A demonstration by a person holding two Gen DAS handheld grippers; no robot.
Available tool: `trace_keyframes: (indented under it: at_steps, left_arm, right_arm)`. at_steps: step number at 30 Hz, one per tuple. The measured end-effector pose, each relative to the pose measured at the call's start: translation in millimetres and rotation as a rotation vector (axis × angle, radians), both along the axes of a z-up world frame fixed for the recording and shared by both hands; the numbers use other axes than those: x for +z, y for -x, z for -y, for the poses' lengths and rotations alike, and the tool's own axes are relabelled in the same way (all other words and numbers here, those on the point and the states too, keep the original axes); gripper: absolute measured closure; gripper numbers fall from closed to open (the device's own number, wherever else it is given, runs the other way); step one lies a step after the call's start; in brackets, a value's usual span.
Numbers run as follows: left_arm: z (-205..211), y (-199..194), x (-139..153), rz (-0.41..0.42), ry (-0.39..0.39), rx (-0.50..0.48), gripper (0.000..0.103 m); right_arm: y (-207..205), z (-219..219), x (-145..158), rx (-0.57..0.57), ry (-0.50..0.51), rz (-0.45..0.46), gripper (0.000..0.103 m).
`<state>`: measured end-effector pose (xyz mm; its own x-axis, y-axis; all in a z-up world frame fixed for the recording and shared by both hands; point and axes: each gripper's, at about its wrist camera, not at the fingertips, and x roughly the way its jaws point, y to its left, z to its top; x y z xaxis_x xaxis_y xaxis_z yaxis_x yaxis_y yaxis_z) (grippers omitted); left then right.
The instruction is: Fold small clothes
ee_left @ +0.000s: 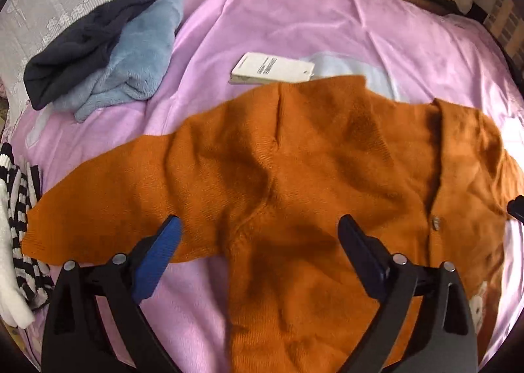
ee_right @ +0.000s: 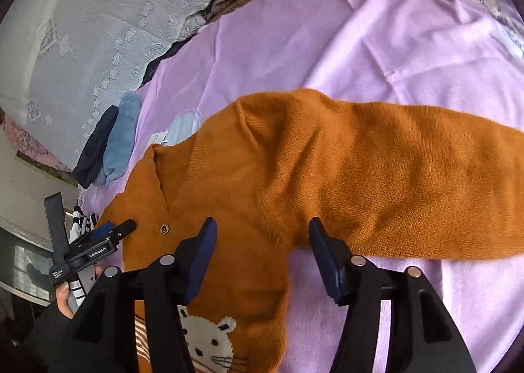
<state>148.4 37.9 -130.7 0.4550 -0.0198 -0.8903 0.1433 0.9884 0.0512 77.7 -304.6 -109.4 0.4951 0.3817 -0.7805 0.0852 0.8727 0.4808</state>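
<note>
My left gripper (ee_left: pixel 258 235) angles steeply down with its jaws spread wide and nothing between them, poised over the armpit of the orange cardigan (ee_left: pixel 294 176), while my right gripper (ee_right: pixel 262 235) tilts down likewise, jaws parted and empty above the other armpit. The cardigan lies flat, front up, both sleeves stretched outward on the pink sheet (ee_left: pixel 278 29), a white cat face (ee_right: pixel 209 340) knitted low on its front. Beyond it lie a paper tag (ee_left: pixel 271 73), a blue fleece garment (ee_left: pixel 131 61) and a dark garment (ee_left: pixel 82 45), with a striped garment (ee_left: pixel 23 209) at the sheet's edge.
</note>
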Motion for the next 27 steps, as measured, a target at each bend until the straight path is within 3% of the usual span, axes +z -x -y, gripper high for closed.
trace_keyframes:
  at_steps: [4, 7, 10, 13, 18, 23, 27]
  left_arm:
    - [22.9, 43.8, 13.4, 0.045, -0.039, -0.131, 0.009]
    - [34.7, 69.4, -4.3, -0.008, -0.061, -0.192, 0.009]
    - [37.9, 87.0, -31.6, -0.065, -0.084, -0.185, 0.008]
    - [30.2, 99.2, -29.2, -0.053, -0.073, -0.155, 0.004]
    - [24.2, 113.6, -11.7, -0.019, -0.078, -0.154, 0.005]
    - [18.9, 117.4, -19.8, -0.051, -0.082, -0.145, 0.005]
    - [14.6, 118.5, -27.1, -0.072, -0.073, -0.132, 0.004]
  right_arm:
    - [29.1, -50.2, 15.9, 0.17, 0.124, 0.053, 0.04]
    - [46.2, -83.5, 2.0, 0.265, 0.181, 0.031, 0.039]
    - [60.1, -101.4, -19.2, 0.323, 0.216, -0.033, 0.038]
    - [77.9, -106.9, -22.9, 0.359, 0.297, -0.016, 0.036]
    - [104.2, -112.6, -1.6, 0.411, 0.363, 0.047, 0.034]
    - [115.1, -124.0, -14.8, 0.489, 0.42, -0.005, 0.032]
    - [121.7, -132.5, -22.6, 0.526, 0.498, 0.002, 0.024]
